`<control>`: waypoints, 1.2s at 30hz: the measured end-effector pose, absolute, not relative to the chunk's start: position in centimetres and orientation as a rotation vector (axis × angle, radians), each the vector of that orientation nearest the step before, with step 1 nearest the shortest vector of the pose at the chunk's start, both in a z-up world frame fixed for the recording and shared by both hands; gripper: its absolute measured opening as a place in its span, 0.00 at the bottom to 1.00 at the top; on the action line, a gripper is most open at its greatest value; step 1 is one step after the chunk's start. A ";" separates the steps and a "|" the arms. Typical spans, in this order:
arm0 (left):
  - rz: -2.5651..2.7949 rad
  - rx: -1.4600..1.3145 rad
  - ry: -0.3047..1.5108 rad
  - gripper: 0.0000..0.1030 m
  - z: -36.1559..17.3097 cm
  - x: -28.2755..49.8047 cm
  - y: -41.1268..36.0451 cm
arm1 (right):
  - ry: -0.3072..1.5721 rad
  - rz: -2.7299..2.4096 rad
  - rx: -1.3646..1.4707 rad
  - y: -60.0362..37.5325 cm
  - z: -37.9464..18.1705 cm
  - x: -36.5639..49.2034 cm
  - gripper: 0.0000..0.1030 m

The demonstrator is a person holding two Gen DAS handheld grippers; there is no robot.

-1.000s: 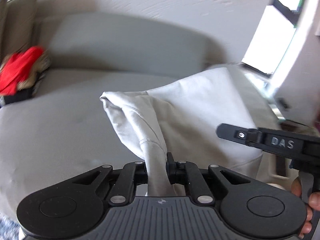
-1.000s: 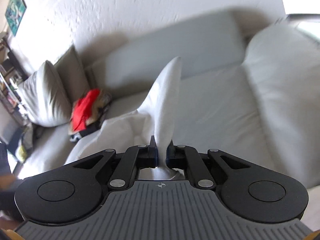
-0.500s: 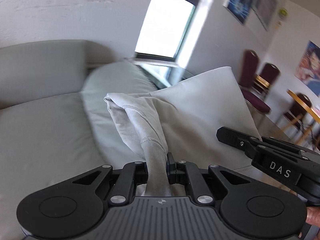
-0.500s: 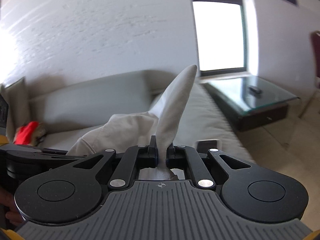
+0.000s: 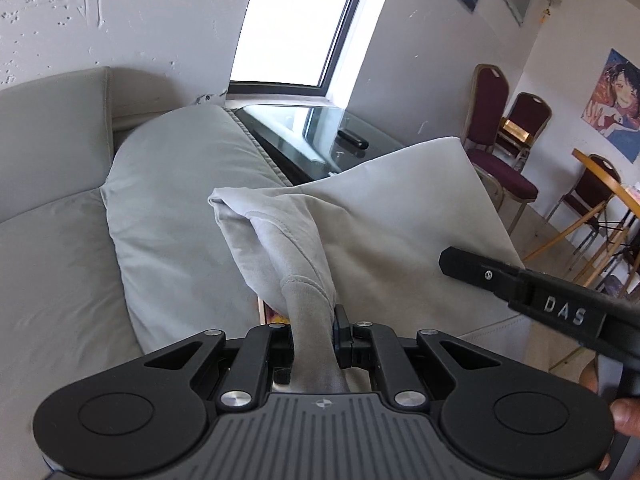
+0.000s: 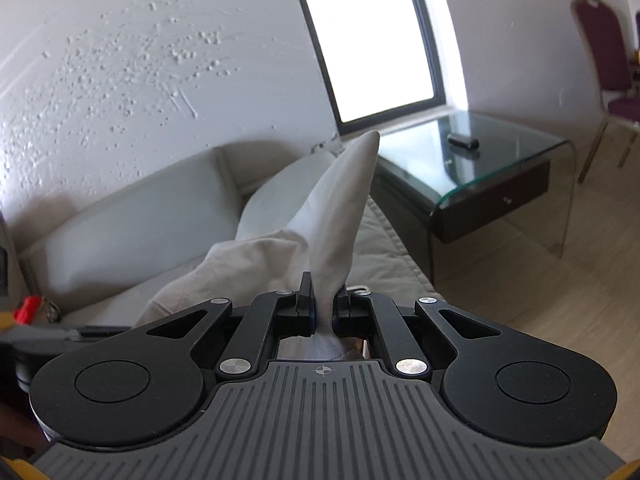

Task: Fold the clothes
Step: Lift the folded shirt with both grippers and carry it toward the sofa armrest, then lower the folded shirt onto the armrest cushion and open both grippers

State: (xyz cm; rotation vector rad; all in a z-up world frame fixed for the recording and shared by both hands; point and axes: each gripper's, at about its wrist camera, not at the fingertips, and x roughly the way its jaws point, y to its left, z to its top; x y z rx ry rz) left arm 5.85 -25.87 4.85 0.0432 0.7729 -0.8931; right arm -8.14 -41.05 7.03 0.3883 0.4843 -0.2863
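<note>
Garment (image 5: 360, 216): pale grey, soft knit, held off the sofa (image 5: 60, 240) between both tools.

Left wrist view. Left tool (image 5: 314, 332) clamped on a bunched, stitched edge of the garment; cloth rises from the jaws, folds over in a rounded hump, then spreads right as a flat panel with one upper corner standing up. Since half a second ago the framing is almost the same, the window (image 5: 296, 20) slightly nearer centre; a second ago this view faced the sofa back and a red item, both now gone from it. Shown only here: right tool's black arm marked "DAS" (image 5: 560, 308), fingertips (image 5: 624, 420) of a hand at the right edge, maroon chairs (image 5: 504, 152), wall posters, a wooden tabletop (image 5: 600, 176).

Right wrist view. Right tool (image 6: 323, 304) shut on a narrow corner of the garment (image 6: 340, 216), which stands up in a tapering point; the rest sags left toward the sofa (image 6: 120, 240). Camera has swung rightward since the earlier frames. Shown only here: glass tabletop (image 6: 500, 148) in full with a small dark object (image 6: 463, 142), pale floor (image 6: 540, 272), red item (image 6: 27, 308) at the left edge.
</note>
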 end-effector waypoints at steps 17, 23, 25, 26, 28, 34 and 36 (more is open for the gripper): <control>-0.774 0.100 0.846 0.29 -1.6 11.2 -26.7 | 0.588 -0.509 0.520 -48.3 -3.4 -5.0 0.44; -0.854 0.227 0.808 0.22 -3.0 9.0 -29.1 | 0.631 -0.348 0.395 -45.6 -2.2 -5.9 0.20; -0.862 0.279 0.824 0.22 -4.1 8.3 -30.6 | 0.699 -0.290 0.367 -44.6 -3.2 -5.4 0.19; -0.863 0.299 0.839 0.22 -4.7 8.0 -31.2 | 0.740 -0.280 0.358 -44.3 -4.1 -5.2 0.19; -0.862 0.329 0.875 0.22 -5.9 7.8 -31.8 | 0.829 -0.353 0.330 -43.9 -6.0 -5.1 0.16; -0.776 0.403 0.977 0.22 -6.0 7.2 -31.3 | 0.956 -0.403 0.333 -42.3 -5.9 -7.0 0.21; -0.736 0.384 1.002 0.22 -5.2 6.5 -30.4 | 0.946 -0.400 0.365 -42.0 -3.9 -8.0 0.28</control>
